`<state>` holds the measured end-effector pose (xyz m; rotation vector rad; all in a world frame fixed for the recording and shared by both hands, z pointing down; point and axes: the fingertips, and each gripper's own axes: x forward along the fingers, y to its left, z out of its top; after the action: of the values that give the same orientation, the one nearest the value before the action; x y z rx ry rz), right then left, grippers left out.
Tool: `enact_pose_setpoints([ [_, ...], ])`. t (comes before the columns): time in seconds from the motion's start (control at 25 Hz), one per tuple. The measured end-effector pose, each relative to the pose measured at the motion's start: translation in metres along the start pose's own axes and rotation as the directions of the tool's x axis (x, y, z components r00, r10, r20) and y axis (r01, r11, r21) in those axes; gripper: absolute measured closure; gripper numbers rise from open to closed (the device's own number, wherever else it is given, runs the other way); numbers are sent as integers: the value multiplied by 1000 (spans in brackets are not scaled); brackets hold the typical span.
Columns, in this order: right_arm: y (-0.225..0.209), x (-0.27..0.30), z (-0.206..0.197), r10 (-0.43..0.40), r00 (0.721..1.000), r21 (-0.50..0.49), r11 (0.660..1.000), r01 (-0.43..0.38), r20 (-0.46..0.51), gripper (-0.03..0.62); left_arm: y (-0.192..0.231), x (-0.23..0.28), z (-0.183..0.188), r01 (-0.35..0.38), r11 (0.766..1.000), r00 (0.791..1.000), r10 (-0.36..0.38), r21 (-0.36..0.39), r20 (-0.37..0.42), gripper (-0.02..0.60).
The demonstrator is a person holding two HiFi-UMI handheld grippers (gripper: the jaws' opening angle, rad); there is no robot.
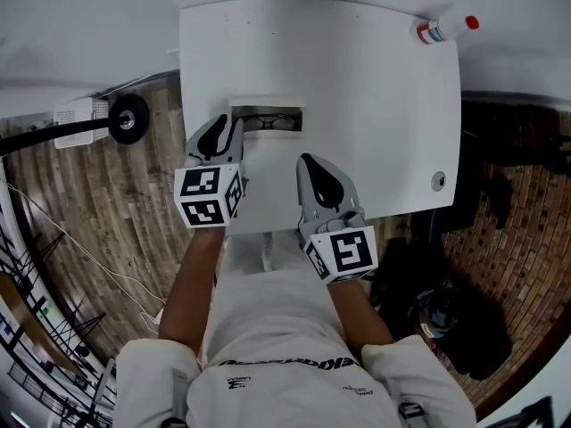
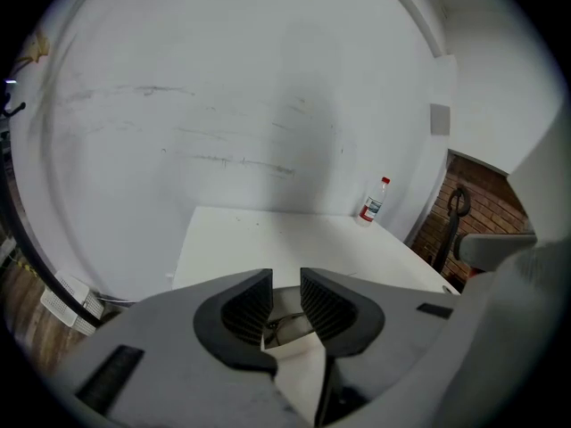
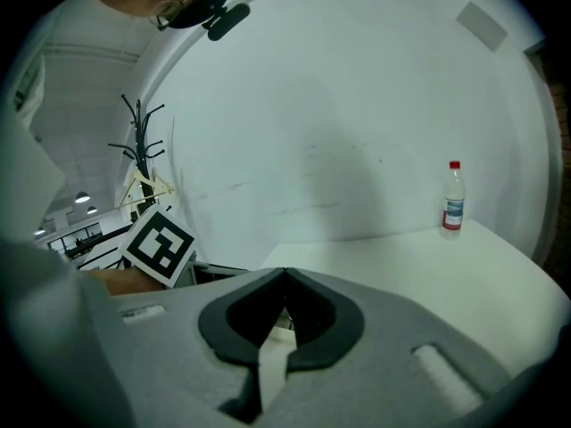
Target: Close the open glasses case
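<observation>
The case (image 1: 266, 112) lies open on the table (image 1: 384, 105), glasses (image 1: 270, 122) inside, at 1 o'clock from the left gripper (image 1: 229, 130), whose jaws stand narrowly apart with nothing between them. The right gripper (image 1: 309, 161), at the case's 5 o'clock, has its jaws together. The case is likely light, stiff and apt to slide. Its lid is hard to make out, perhaps at the far edge. Push there and steady the base.

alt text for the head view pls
From above: a person's left tongs, open, are at the left end of an open glasses case holding dark glasses on a white table. The right tongs, shut, are nearer the front edge; a red-capped bottle stands far right.
</observation>
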<state>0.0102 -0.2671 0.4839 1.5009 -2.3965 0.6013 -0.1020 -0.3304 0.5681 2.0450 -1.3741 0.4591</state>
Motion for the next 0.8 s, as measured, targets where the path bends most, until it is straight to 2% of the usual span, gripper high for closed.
enact_pose_setpoints([
  [0.24, 0, 8, -9, 3, 1000, 0, 1000, -3, -23, 594, 17, 16, -5, -10, 1000, 999, 11, 18, -40, 488],
  [0.8, 2, 20, -18, 14, 998, 1, 1000, -14, -54, 594, 33, 43, -17, 51, 998, 992, -56, -48, -113, 488],
])
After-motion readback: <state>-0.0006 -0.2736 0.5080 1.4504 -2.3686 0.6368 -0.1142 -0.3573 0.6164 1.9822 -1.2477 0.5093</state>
